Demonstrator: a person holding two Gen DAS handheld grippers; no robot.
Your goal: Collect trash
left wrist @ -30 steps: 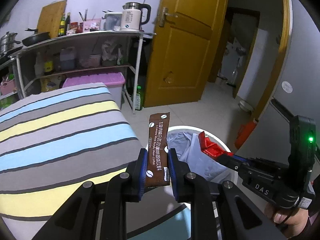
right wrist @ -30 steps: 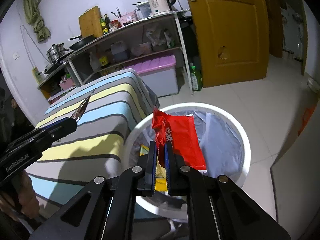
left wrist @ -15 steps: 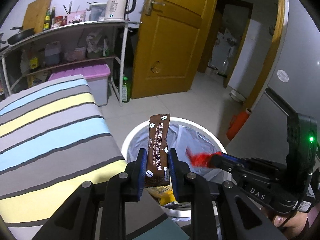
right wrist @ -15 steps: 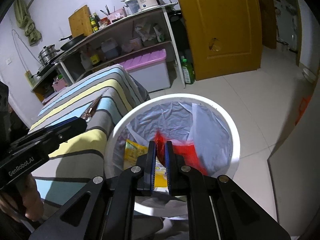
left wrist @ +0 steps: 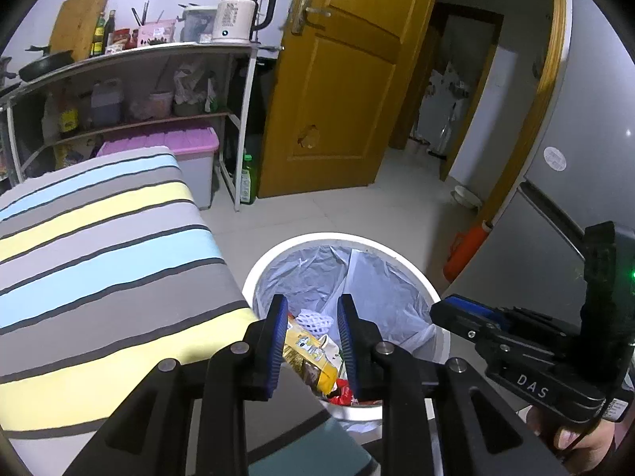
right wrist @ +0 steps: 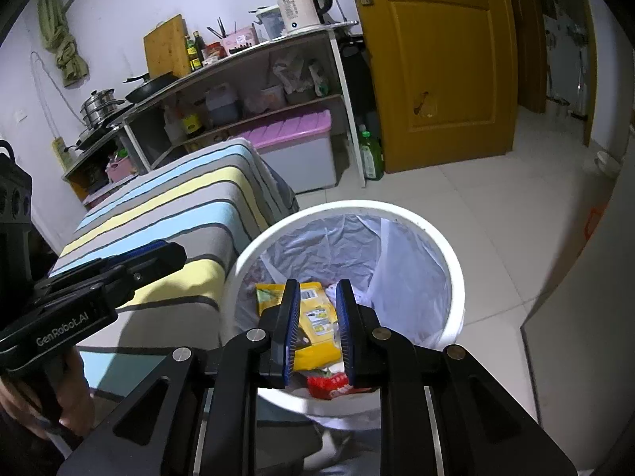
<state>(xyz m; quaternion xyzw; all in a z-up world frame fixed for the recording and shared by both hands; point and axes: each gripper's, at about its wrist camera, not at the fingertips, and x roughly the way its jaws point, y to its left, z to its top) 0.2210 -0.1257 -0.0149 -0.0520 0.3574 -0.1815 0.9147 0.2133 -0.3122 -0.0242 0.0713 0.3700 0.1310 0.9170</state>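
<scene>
Writing: I read "DAS" on the right gripper [left wrist: 456, 311], "GenRobot.AI" on the left gripper [right wrist: 166, 252].
Jaws: both just opening, part-spread, gripping nothing.
Trash: yellow snack packet [right wrist: 317, 317] and red wrapper [right wrist: 329, 384] lie below my jaws, inside the white round plastic bin [right wrist: 456, 277].

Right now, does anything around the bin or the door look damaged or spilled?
Yes: the yellow door has a chipped hole in its lower panel, showing pale material. Nothing is spilled; the wrappers lie inside the white bin.
</scene>
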